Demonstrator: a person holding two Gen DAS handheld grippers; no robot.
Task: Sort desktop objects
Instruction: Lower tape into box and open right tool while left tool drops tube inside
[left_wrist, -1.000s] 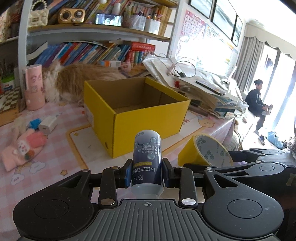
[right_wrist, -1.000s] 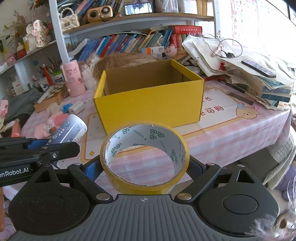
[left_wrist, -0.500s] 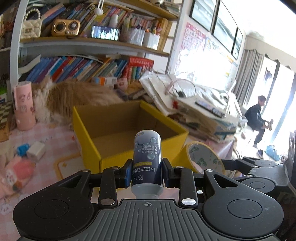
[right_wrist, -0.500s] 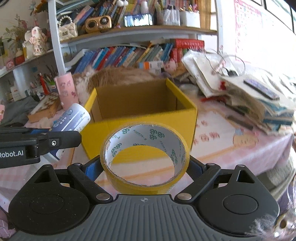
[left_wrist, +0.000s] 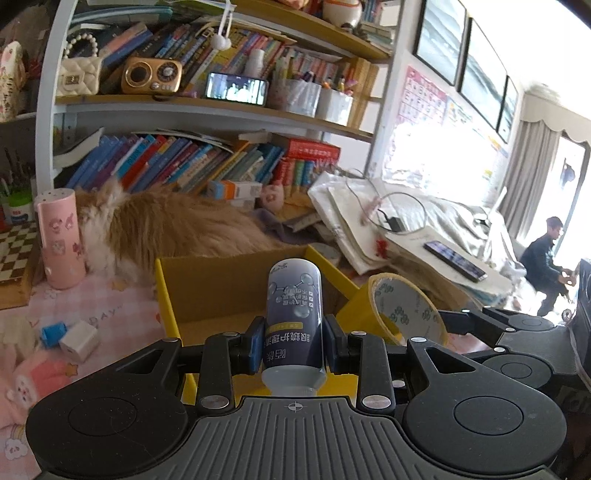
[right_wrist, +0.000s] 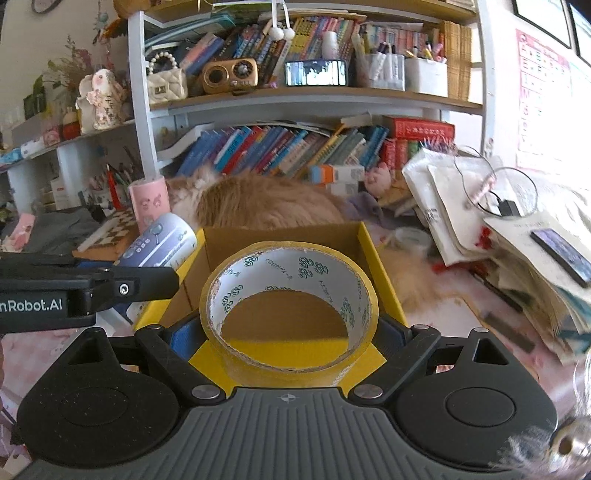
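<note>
My left gripper (left_wrist: 293, 345) is shut on a dark blue bottle (left_wrist: 294, 317) with a white cap end, held over the near edge of the open yellow cardboard box (left_wrist: 221, 291). My right gripper (right_wrist: 290, 332) is shut on a roll of yellow tape (right_wrist: 290, 310), held over the near wall of the same box (right_wrist: 280, 240). The tape roll also shows in the left wrist view (left_wrist: 400, 308), to the right of the bottle. The bottle shows in the right wrist view (right_wrist: 159, 242), to the left of the tape. The box's inside looks empty where visible.
An orange long-haired cat (left_wrist: 177, 229) lies behind the box. A pink cup (left_wrist: 61, 236) stands at the left. A white charger (left_wrist: 79, 339) and a pink plush (left_wrist: 33, 376) lie on the pink tablecloth. A paper stack with a phone (right_wrist: 561, 254) sits at the right.
Both grippers have moved forward and up toward the box, carrying the bottle and the tape from in front of it to over its near edge.
</note>
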